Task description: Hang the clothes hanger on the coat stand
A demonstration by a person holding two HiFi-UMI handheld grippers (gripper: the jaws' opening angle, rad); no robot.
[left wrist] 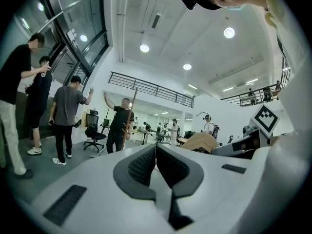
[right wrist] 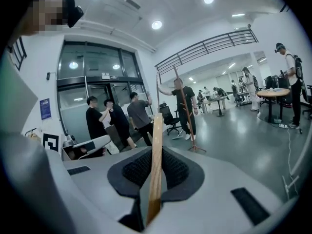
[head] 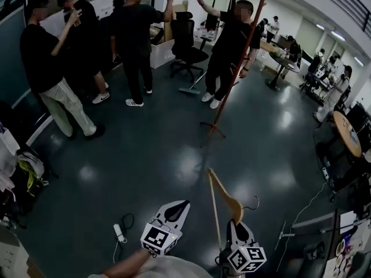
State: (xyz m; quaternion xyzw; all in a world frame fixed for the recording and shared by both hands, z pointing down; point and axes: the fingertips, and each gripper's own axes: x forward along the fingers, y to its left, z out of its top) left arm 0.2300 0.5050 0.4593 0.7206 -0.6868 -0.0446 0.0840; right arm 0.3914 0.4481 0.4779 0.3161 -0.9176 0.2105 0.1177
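1. The right hand-held gripper [right wrist: 155, 177] pinches the hanger [right wrist: 156, 150] by its wooden bar, which runs up between the pads. Judgement: gripping the bar leaves the hook free to engage a peg.
2. In the head view, the hanger stands at lower centre-right of the frame and rises from the right hand-held gripper. Its hook [head: 252, 202] curls to the right, clear of the jaws.
3. The left hand-held gripper [left wrist: 156, 162] has its jaws pressed together with nothing between them. It sits at lower centre of the head view, near the hanger but apart from it. Judgement: it is a spare here, as one grip carries the hanger.
4. A power strip [head: 119, 231] with its cable lies on the floor [head: 145, 155] at lower left, just beside the left hand-held gripper in the frame.
5. The coat stand [head: 235, 68] is at upper centre-right of the head view, well apart from the hanger, with open floor between. A person [head: 229, 45] stands just beside it.
6. Judgement: the hanger is not yet hung, and the step in hand is the carry toward the coat stand.
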